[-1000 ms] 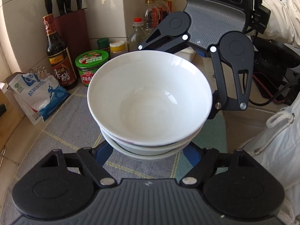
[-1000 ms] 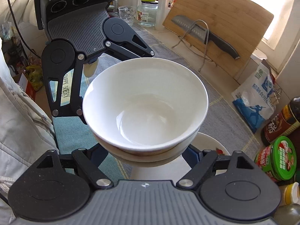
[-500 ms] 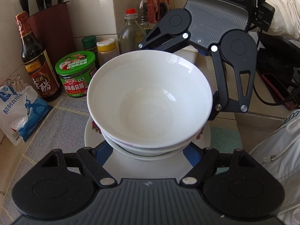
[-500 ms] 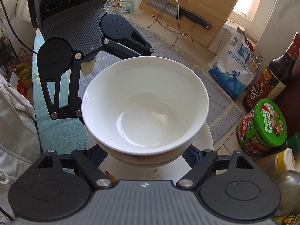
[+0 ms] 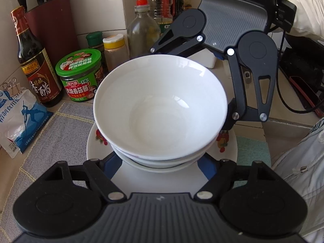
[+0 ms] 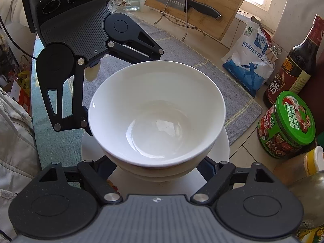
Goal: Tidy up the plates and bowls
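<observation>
A stack of white bowls (image 5: 160,109) fills the middle of both wrist views (image 6: 157,117). It is held from opposite sides: my left gripper (image 5: 160,162) clamps the near side of the stack, my right gripper (image 6: 158,168) clamps the other side and faces the left one. The stack is right over a white plate with a fruit pattern (image 5: 226,147), seen under the bowls in the right wrist view (image 6: 220,147). I cannot tell if the bowls touch the plate. The fingertips are hidden under the bowls.
The plate lies on a grey mat (image 5: 52,137) on the counter. Behind stand a green-lidded sauce jar (image 5: 81,75), a vinegar bottle (image 5: 34,60), oil bottles (image 5: 145,30), a knife block (image 5: 52,20). A salt bag (image 6: 249,60), cutting board and cleaver (image 6: 190,2) lie further along.
Both grippers carried the bowl stack along the counter toward the jars and over the patterned plate, and lowered it. The grip has not changed.
</observation>
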Demonstrator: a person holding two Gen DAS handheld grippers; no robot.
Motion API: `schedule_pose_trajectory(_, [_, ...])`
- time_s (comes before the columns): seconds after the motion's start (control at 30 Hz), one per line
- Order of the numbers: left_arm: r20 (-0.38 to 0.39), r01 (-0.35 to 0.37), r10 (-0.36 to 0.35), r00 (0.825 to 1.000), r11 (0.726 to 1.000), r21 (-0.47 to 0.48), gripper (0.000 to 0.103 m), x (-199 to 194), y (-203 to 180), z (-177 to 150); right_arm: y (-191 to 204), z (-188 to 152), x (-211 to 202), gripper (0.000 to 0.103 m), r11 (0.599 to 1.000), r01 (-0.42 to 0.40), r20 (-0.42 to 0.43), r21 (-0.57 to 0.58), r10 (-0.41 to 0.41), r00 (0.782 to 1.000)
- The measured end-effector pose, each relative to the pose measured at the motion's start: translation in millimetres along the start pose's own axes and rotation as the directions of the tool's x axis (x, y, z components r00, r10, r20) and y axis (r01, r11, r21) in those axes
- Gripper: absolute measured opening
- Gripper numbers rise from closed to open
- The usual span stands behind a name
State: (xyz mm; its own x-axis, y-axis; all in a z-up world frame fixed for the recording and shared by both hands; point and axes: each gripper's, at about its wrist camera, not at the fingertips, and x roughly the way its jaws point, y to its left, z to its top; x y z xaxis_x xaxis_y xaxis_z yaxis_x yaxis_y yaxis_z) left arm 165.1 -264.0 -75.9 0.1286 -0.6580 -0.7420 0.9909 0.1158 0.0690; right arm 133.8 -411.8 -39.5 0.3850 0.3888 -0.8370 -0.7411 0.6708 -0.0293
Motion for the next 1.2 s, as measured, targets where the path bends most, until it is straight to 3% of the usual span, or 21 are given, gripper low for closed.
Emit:
schedule_pose_trajectory(0.27, [0.017,-0.02,0.019,1.0,1.0,0.011,0.082,-2.5,-3.6,-2.2,-1.1,0.6,1.3,0.093,0.999,-0.025,0.006,0.023,0.025,1.0])
schedule_pose_trajectory(0.33, [0.043,-0.021,0.02,0.999,1.0,0.003,0.092,-6.6,-3.7,-2.8,2.8,1.1,1.3,0.103,1.0,-0.017,0.013,0.02,0.017,1.0])
schedule_pose_trajectory(0.43, [0.069,-0.038,0.039,0.997,0.999,-0.004,0.096,-13.0,-4.3,-6.4,8.5,2.1,0.8,0.103,0.999,0.013,0.007,0.031,-0.014,1.0])
schedule_pose_trajectory(0.63, [0.15,-0.089,0.094,0.984,0.995,-0.035,0.099,-40.7,-6.8,-28.1,28.3,3.0,-10.7,0.103,0.983,0.142,-0.019,0.12,-0.14,0.99])
schedule_pose_trajectory(0.77, [0.265,-0.138,0.152,0.952,0.988,-0.073,0.101,-73.8,-16.3,-43.6,61.3,13.2,-24.6,0.103,0.934,0.31,-0.065,0.176,-0.303,0.951])
schedule_pose_trajectory(0.87, [0.341,-0.152,0.199,0.919,0.976,-0.158,0.103,-97.8,-24.9,-54.2,85.4,21.3,-28.9,0.103,0.859,0.445,-0.123,0.254,-0.427,0.896])
schedule_pose_trajectory(0.93, [0.346,-0.179,0.251,0.904,0.958,-0.225,0.103,-110.4,-29.6,-60.1,96.4,24.8,-28.3,0.103,0.78,0.522,-0.17,0.344,-0.495,0.852])
schedule_pose_trajectory(1.03, [0.278,-0.248,0.343,0.897,0.913,-0.323,0.102,-122.4,-34.3,-62.2,112.7,27.9,-28.3,0.103,0.618,0.6,-0.236,0.508,-0.57,0.787])
schedule_pose_trajectory(1.2, [0.099,-0.354,0.443,0.891,0.815,-0.458,0.102,-136.5,-37.1,-61.0,152.1,27.2,-37.7,0.103,0.327,0.597,-0.302,0.732,-0.63,0.716])
